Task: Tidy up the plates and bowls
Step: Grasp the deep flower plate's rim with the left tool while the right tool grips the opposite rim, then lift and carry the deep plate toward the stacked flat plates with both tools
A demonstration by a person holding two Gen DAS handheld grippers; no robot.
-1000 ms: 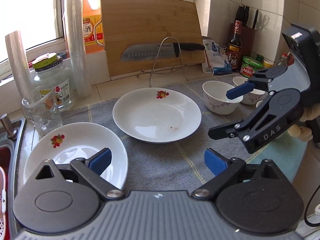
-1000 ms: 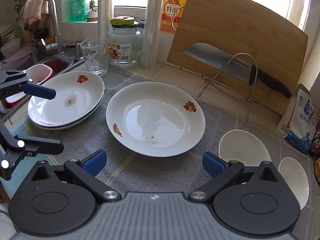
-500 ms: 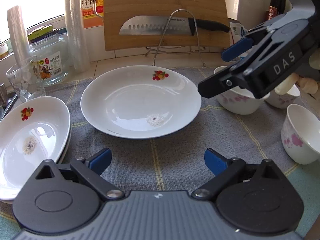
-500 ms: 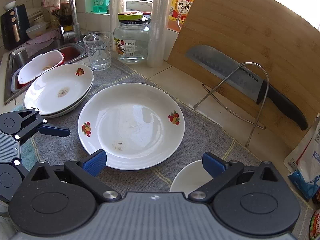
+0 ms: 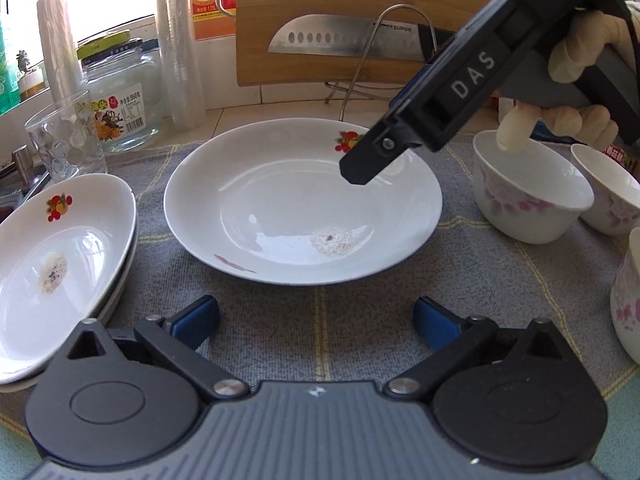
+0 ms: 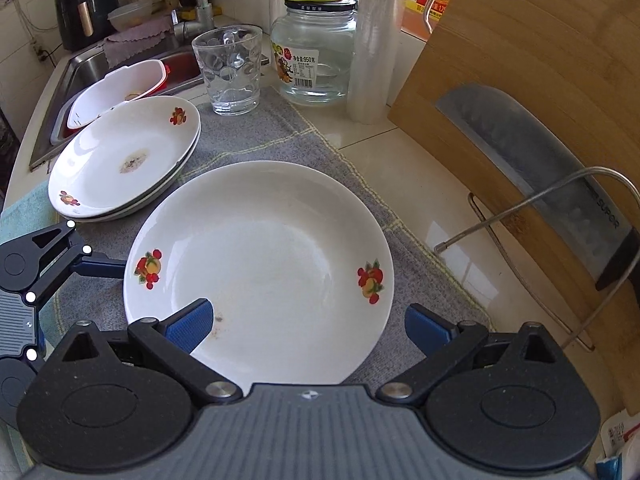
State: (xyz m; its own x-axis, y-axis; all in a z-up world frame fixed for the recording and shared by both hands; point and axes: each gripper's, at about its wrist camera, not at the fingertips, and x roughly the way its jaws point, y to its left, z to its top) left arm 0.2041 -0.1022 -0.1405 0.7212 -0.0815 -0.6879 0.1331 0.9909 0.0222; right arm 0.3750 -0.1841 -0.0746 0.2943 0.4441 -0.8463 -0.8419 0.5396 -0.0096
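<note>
Two grippers over a grey cloth mat (image 5: 280, 320) on the counter, largest item first. Wooden cutting board (image 6: 540, 100) leans at the back, knife (image 5: 344, 42) held against it by a wire rack (image 6: 560, 208). Big single white plate (image 5: 300, 200), fruit prints on rim, lies flat mid-mat. Stack of plates (image 6: 120, 160) sits left of it, just beside it; whether the rims touch, can't tell. Bowls (image 5: 528, 196) with pink flowers stand on the right side of the mat, near the plate. Glass jar (image 6: 314, 48) and tumbler (image 6: 230, 72) behind the stack. Left gripper (image 5: 316, 320) low, in front of the plate's near edge, jaws spread wide, empty. Right gripper (image 6: 306, 326) hangs over the plate's right rim, one blue pad over the plate and one past its edge, jaws spread wide, nothing held.
</note>
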